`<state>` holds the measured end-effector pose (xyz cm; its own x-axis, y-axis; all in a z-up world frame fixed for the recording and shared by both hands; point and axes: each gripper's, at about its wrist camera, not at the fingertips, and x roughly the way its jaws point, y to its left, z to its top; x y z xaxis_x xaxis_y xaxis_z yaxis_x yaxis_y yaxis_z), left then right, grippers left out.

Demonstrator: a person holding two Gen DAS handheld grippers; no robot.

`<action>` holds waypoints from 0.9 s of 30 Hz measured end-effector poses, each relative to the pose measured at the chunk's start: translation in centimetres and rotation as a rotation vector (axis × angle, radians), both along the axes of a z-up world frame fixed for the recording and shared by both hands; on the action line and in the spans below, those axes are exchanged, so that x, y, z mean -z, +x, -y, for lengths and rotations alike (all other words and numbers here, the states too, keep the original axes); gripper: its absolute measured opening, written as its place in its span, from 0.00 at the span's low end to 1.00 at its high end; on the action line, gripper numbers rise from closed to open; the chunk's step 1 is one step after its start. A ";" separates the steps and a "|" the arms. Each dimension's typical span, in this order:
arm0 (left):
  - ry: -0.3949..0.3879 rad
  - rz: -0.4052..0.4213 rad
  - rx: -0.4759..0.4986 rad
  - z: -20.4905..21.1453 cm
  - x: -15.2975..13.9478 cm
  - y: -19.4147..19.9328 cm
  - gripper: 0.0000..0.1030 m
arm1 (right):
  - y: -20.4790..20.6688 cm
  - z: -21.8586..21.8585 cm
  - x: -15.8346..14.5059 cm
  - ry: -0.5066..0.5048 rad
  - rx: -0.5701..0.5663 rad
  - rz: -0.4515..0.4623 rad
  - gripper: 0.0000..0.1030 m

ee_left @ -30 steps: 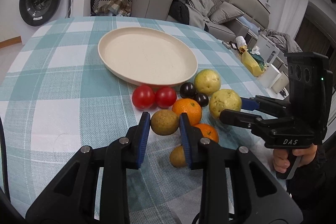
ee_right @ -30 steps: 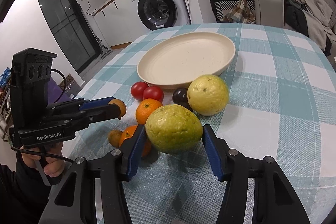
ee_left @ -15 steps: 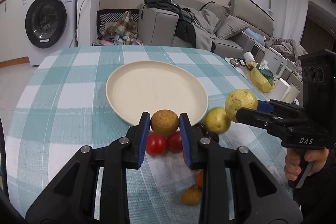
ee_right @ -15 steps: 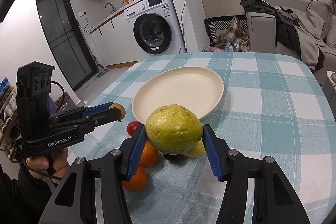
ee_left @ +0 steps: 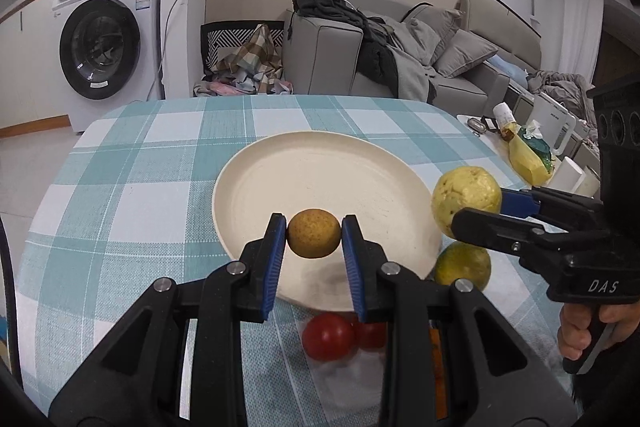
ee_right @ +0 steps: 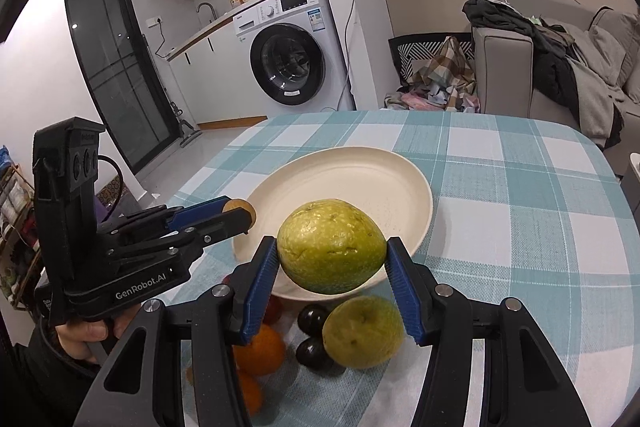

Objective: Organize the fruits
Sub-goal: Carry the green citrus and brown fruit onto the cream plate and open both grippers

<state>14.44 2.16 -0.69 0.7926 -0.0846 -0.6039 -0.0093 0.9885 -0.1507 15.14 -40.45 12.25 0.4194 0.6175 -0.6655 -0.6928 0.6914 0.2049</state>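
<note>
Left gripper [ee_left: 314, 234] pinches a small brown fruit [ee_left: 314, 233] above the plate's [ee_left: 320, 163] near rim. Right gripper [ee_right: 331, 259] clamps a green guava [ee_right: 331, 246] over that same rim.

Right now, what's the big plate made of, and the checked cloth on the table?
The plate looks like matte cream plastic or a bamboo-fibre mix: no glassy shine, faint specks, thin rolled rim. It could be unglazed ceramic. The tablecloth seems to be woven fabric or woven vinyl: a fine ribbed weave shows in its teal and white checks.
</note>
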 end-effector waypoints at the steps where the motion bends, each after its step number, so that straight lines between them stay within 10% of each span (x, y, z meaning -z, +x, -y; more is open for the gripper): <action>1: -0.001 -0.006 -0.002 -0.1 0.2 0.4 0.25 | 0.3 -0.2 0.2 -0.006 0.001 -0.003 0.54; 27: -0.014 -0.105 -0.026 -1.1 3.1 2.8 0.26 | 3.2 -2.9 3.4 -0.131 0.010 -0.044 0.54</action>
<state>17.24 3.27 -3.77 0.7267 -0.0740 -0.6829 -0.0513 0.9856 -0.1614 18.37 -37.55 8.88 0.3937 0.5203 -0.7578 -0.6779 0.7211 0.1429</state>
